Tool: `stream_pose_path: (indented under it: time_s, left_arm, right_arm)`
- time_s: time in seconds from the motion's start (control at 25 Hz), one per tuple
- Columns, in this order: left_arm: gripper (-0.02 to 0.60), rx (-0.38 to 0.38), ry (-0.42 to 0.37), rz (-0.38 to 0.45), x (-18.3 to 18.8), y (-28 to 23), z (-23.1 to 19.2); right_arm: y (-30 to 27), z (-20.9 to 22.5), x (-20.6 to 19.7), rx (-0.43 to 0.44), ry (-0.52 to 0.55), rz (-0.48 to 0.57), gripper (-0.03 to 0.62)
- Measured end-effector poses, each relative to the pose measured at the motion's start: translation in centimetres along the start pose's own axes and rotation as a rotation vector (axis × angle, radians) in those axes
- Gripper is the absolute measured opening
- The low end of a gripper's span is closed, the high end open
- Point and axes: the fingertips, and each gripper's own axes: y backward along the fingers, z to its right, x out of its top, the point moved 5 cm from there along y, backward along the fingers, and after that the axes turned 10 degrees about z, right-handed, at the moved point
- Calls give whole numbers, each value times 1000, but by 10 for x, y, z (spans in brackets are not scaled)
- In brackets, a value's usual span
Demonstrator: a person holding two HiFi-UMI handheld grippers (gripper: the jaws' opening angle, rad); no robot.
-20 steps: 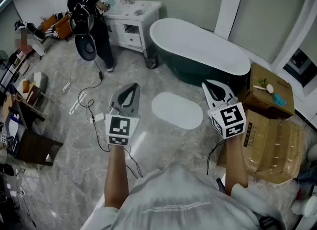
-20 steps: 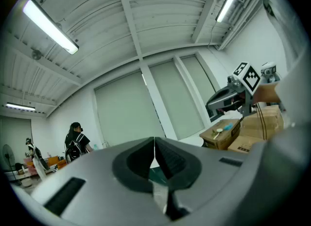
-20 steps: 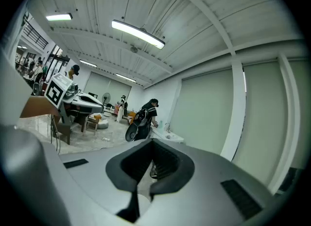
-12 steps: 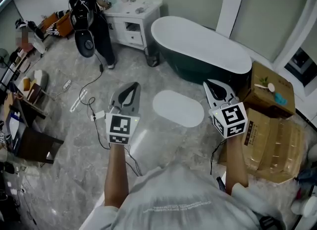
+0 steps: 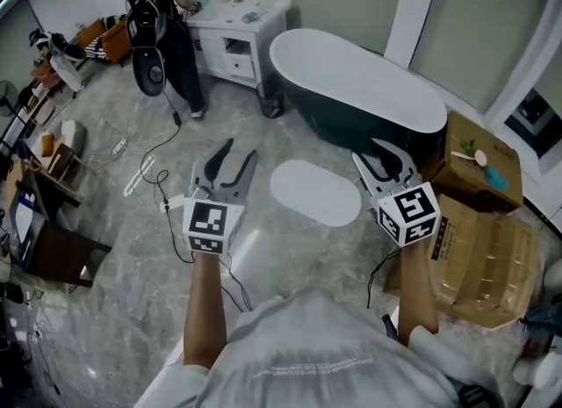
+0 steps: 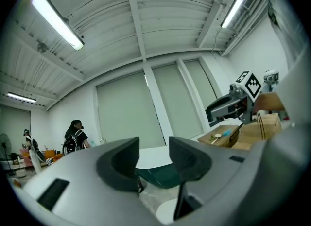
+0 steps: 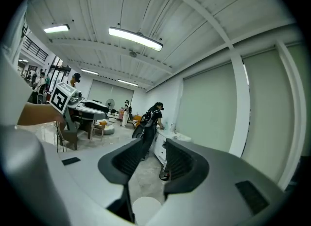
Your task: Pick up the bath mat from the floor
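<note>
The bath mat (image 5: 316, 193) is a white oval lying flat on the grey marble floor, just in front of the bathtub. I hold both grippers up in the air on either side of it, well above the floor. My left gripper (image 5: 239, 152) is to the mat's left, open, with nothing between its fingers. To the mat's right, my right gripper (image 5: 379, 153) is open and empty too. The mat's edge shows low down in the left gripper view (image 6: 165, 211) and in the right gripper view (image 7: 144, 208), beneath the spread jaws.
A dark bathtub (image 5: 360, 90) with a white rim stands behind the mat. Cardboard boxes (image 5: 479, 248) are stacked at the right. A person (image 5: 162, 29) stands at a white vanity (image 5: 237, 42) at the back left. A cable (image 5: 158, 178) trails over the floor; clutter lines the left edge.
Both grippers' jaws have spread apart; they stood together before. The hands have stayed almost in the same place above the floor.
</note>
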Motion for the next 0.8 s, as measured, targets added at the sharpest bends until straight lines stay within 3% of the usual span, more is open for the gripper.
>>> stream_pose_path:
  time_s: [0.16, 0.8]
  left_arm:
    - [218, 11, 7, -6, -1, 3, 0]
    - [218, -17, -3, -59, -26, 22, -7]
  right_arm:
    - [-1, -7, -2, 30, 23, -19, 209]
    - [-6, -20, -11, -21, -17, -36, 210]
